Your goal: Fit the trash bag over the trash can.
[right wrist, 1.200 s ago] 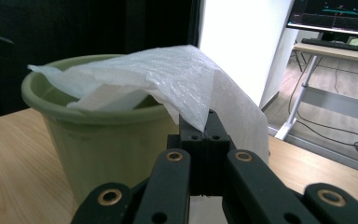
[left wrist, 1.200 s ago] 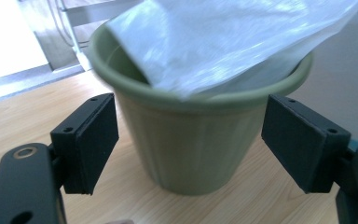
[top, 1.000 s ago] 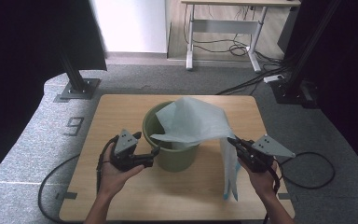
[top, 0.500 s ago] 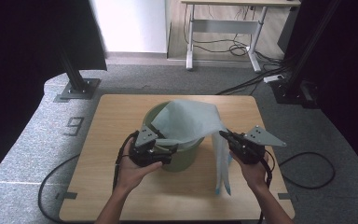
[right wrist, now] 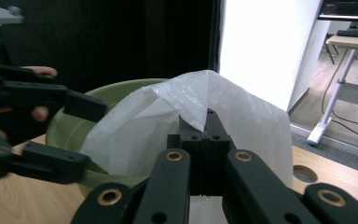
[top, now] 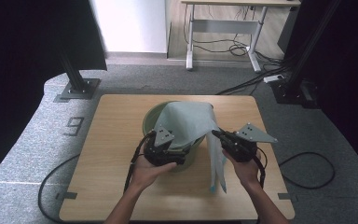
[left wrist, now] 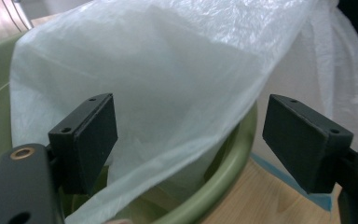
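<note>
A person's left gripper (top: 182, 157) now sits against the near rim of the round olive-green plastic bucket (top: 151, 122), having come in from the left side of the table, where it stood well clear of the bucket a second ago. Its jaws stand wide apart, straddling the rim and the lower edge of the thin translucent white plastic bag (top: 189, 122) without pressing on either. The right gripper (top: 216, 134) has drifted left as well, its jaws clamped tight on a fold of the bag at the bucket's right side. The bag drapes over the bucket's mouth, and a long tail with a blue edge hangs down to the tabletop on the right, now closer to the bucket than before.

The bucket stands near the middle of a pale rounded wooden table (top: 112, 140), which rests on grey speckled carpet (top: 32, 144) marked with the figure 9. Black cables (top: 307, 170) trail from both grippers across the floor. Beyond the table's far edge stand dark curtains (top: 28, 46), black stand posts on metal feet (top: 77, 86), a bright white wall panel (top: 130, 23) and a white-legged desk (top: 223, 32).
</note>
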{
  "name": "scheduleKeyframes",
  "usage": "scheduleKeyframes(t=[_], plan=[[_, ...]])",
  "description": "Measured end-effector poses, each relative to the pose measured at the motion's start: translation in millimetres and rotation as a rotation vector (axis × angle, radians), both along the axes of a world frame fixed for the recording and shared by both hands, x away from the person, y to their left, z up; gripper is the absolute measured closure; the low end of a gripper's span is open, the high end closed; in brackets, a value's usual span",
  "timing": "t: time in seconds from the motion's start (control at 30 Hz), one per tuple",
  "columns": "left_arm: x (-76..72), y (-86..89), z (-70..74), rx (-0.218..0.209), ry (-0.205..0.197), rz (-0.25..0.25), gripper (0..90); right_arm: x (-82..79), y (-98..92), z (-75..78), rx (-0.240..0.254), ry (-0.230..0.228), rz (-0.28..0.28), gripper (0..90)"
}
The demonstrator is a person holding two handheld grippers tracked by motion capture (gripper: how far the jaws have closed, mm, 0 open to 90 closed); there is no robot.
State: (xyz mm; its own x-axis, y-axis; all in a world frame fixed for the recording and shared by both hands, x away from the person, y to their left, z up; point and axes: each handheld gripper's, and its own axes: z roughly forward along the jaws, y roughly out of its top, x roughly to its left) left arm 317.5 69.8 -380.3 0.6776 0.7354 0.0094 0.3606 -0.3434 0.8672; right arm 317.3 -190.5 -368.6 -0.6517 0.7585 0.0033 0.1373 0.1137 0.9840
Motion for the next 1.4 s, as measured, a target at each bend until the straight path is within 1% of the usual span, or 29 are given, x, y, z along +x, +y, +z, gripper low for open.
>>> scheduleKeyframes(t=[0.07,0.1,0.13,0.17,0.2,0.27,0.3,0.33,0.37,0.43,0.53,0.6,0.63,0.67,0.7,0.73,0.77,0.83,0.87,0.93,1.0,1.07,1.1,1.17,1.2,1.27,1.3,1.37,1.4], plan=[[0.9,-1.4,-0.8,0.002,-0.004,0.005,18.8,-0.2,3.4,-0.4,-0.003,0.001,0.009,88.3],[2.2,-2.0,-0.9,-0.02,0.005,0.002,20.4,-0.3,4.7,-0.7,-0.005,0.003,0.015,88.3],[2.2,-2.0,-0.9,-0.02,0.005,0.002,23.2,-0.3,5.7,-1.0,-0.006,0.004,0.019,88.1],[1.1,-2.0,0.2,-0.026,-0.005,0.027,28.8,-0.6,6.3,-1.3,-0.006,0.005,0.023,88.0],[1.1,-2.0,0.2,-0.026,-0.005,0.027,32.7,-0.6,6.3,-1.3,-0.006,0.005,0.023,88.0],[0.7,-1.3,1.4,-0.026,-0.003,0.024,36.5,-1.7,6.7,-1.5,-0.005,0.007,0.032,87.8],[1.3,0.9,2.5,-0.05,0.017,0.005,39.3,-3.8,6.9,-1.5,-0.006,0.008,0.04,87.5],[1.3,0.9,2.5,-0.05,0.017,0.005,41.1,-3.8,6.9,-1.5,-0.006,0.008,0.04,87.5],[2.0,2.3,3.4,-0.066,0.027,-0.003,43.0,-6.3,7.6,-1.3,-0.007,0.005,0.051,87.2],[3.3,3.8,4.3,-0.08,0.037,-0.014,48.6,-7.7,9.2,-1.0,-0.008,0.003,0.059,86.8],[6.6,7.4,5.6,-0.115,0.068,-0.03,61.9,-8.0,12.8,-0.8,-0.011,0.003,0.072,86.3],[7.6,8.9,6.1,-0.123,0.075,-0.029,69.4,-7.7,13.8,-1.0,-0.012,0.002,0.077,86.2],[9.2,12.1,7.0,-0.138,0.083,-0.023,72.6,-7.0,15.4,-2.1,-0.015,0.002,0.086,85.0],[9.2,12.1,7.0,-0.138,0.083,-0.023,75.1,-7.0,15.4,-2.1,-0.015,0.002,0.086,85.0],[10.1,14.1,7.5,-0.147,0.085,-0.022,77.9,-7.4,14.9,-5.5,-0.012,-0.005,0.097,79.3],[10.7,17.0,8.3,-0.154,0.098,-0.016,80.0,-8.6,14.0,-7.0,-0.009,-0.014,0.1,74.3],[10.0,18.3,8.9,-0.159,0.105,-0.013,81.6,-11.3,12.2,-9.3,-0.006,-0.025,0.098,67.1],[8.9,19.2,9.6,-0.159,0.104,-0.008,83.2,-19.8,7.7,-15.2,0.009,-0.042,0.086,55.4],[8.2,19.8,9.9,-0.156,0.102,-0.005,83.6,-24.5,5.1,-18.8,0.018,-0.047,0.083,50.8],[9.2,22.8,9.2,-0.154,0.105,0.009,84.0,-33.9,0.7,-26.2,0.035,-0.041,0.079,43.0],[10.1,26.1,8.1,-0.162,0.107,0.019,84.3,-41.8,-4.5,-33.3,0.054,-0.027,0.067,39.1],[10.9,29.0,7.0,-0.17,0.106,0.026,84.6,-47.6,-9.0,-41.2,0.076,-0.009,0.07,36.2],[11.4,30.0,6.4,-0.174,0.105,0.027,84.7,-50.2,-8.9,-45.7,0.073,0.003,0.067,34.2],[12.2,31.1,5.9,-0.179,0.105,0.03,85.0,-54.1,-5.2,-55.1,0.048,0.026,0.066,29.0],[12.4,31.2,5.8,-0.18,0.107,0.03,85.0,-55.5,-3.0,-59.4,0.038,0.033,0.055,27.3],[13.0,30.8,5.5,-0.184,0.108,0.027,85.1,-57.1,1.0,-67.0,0.043,0.049,0.033,25.4],[13.0,30.8,5.5,-0.184,0.108,0.027,85.1,-57.2,3.0,-70.6,0.043,0.055,0.03,24.5],[13.3,29.9,5.7,-0.18,0.111,0.022,85.0,-56.5,7.9,-77.5,0.027,0.073,0.03,23.4],[13.3,29.9,5.7,-0.18,0.111,0.022,85.0,-56.5,7.9,-77.5,0.027,0.073,0.03,23.4]])
